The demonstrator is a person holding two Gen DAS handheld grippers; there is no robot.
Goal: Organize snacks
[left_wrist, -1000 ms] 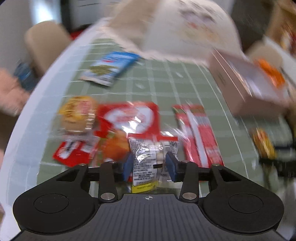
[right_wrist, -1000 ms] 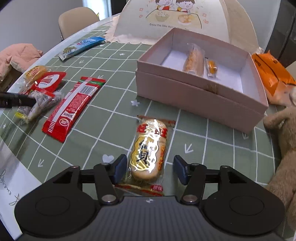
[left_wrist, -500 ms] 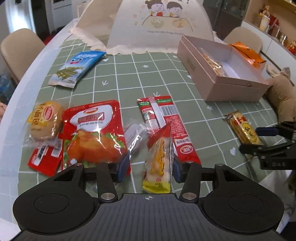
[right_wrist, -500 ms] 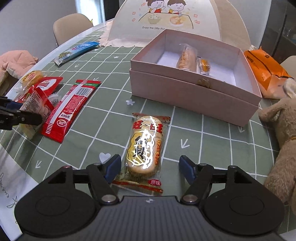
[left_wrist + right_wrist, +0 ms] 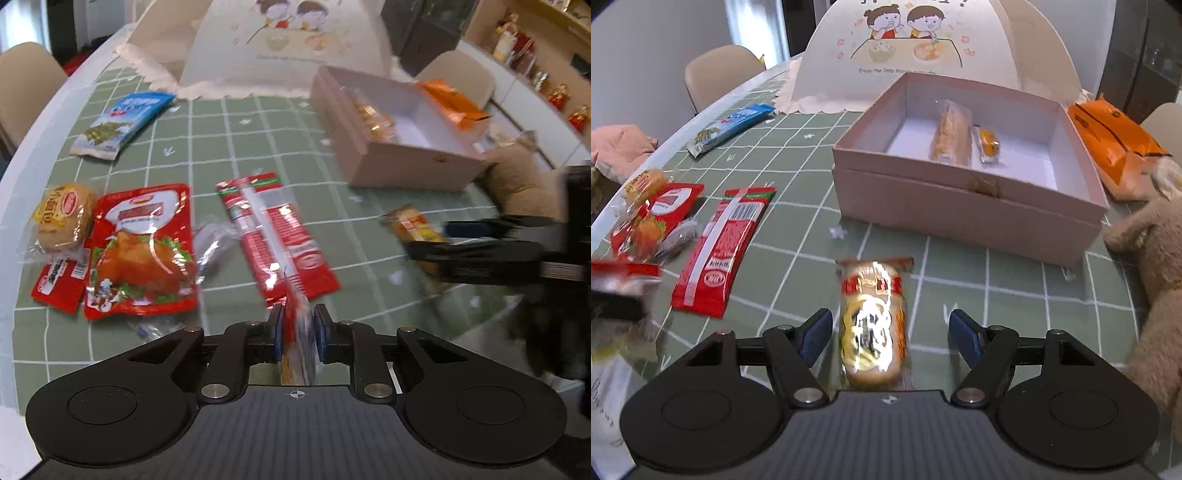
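Right wrist view: the right hand-held gripper is spread wide around a shiny red-and-gold wrapped cracker pack on the tabletop.
The pack's long axis points ahead toward the open pink cardboard box, with free room between; the left hand-held gripper clamps a small red-and-clear snack packet.

The snack packets are glossy plastic film: the rice cracker packet glints gold, and the chicken packet shines red. The box is matt pink card. A matt green checked cloth covers the worktop. The stuffed toy is fuzzy plush.
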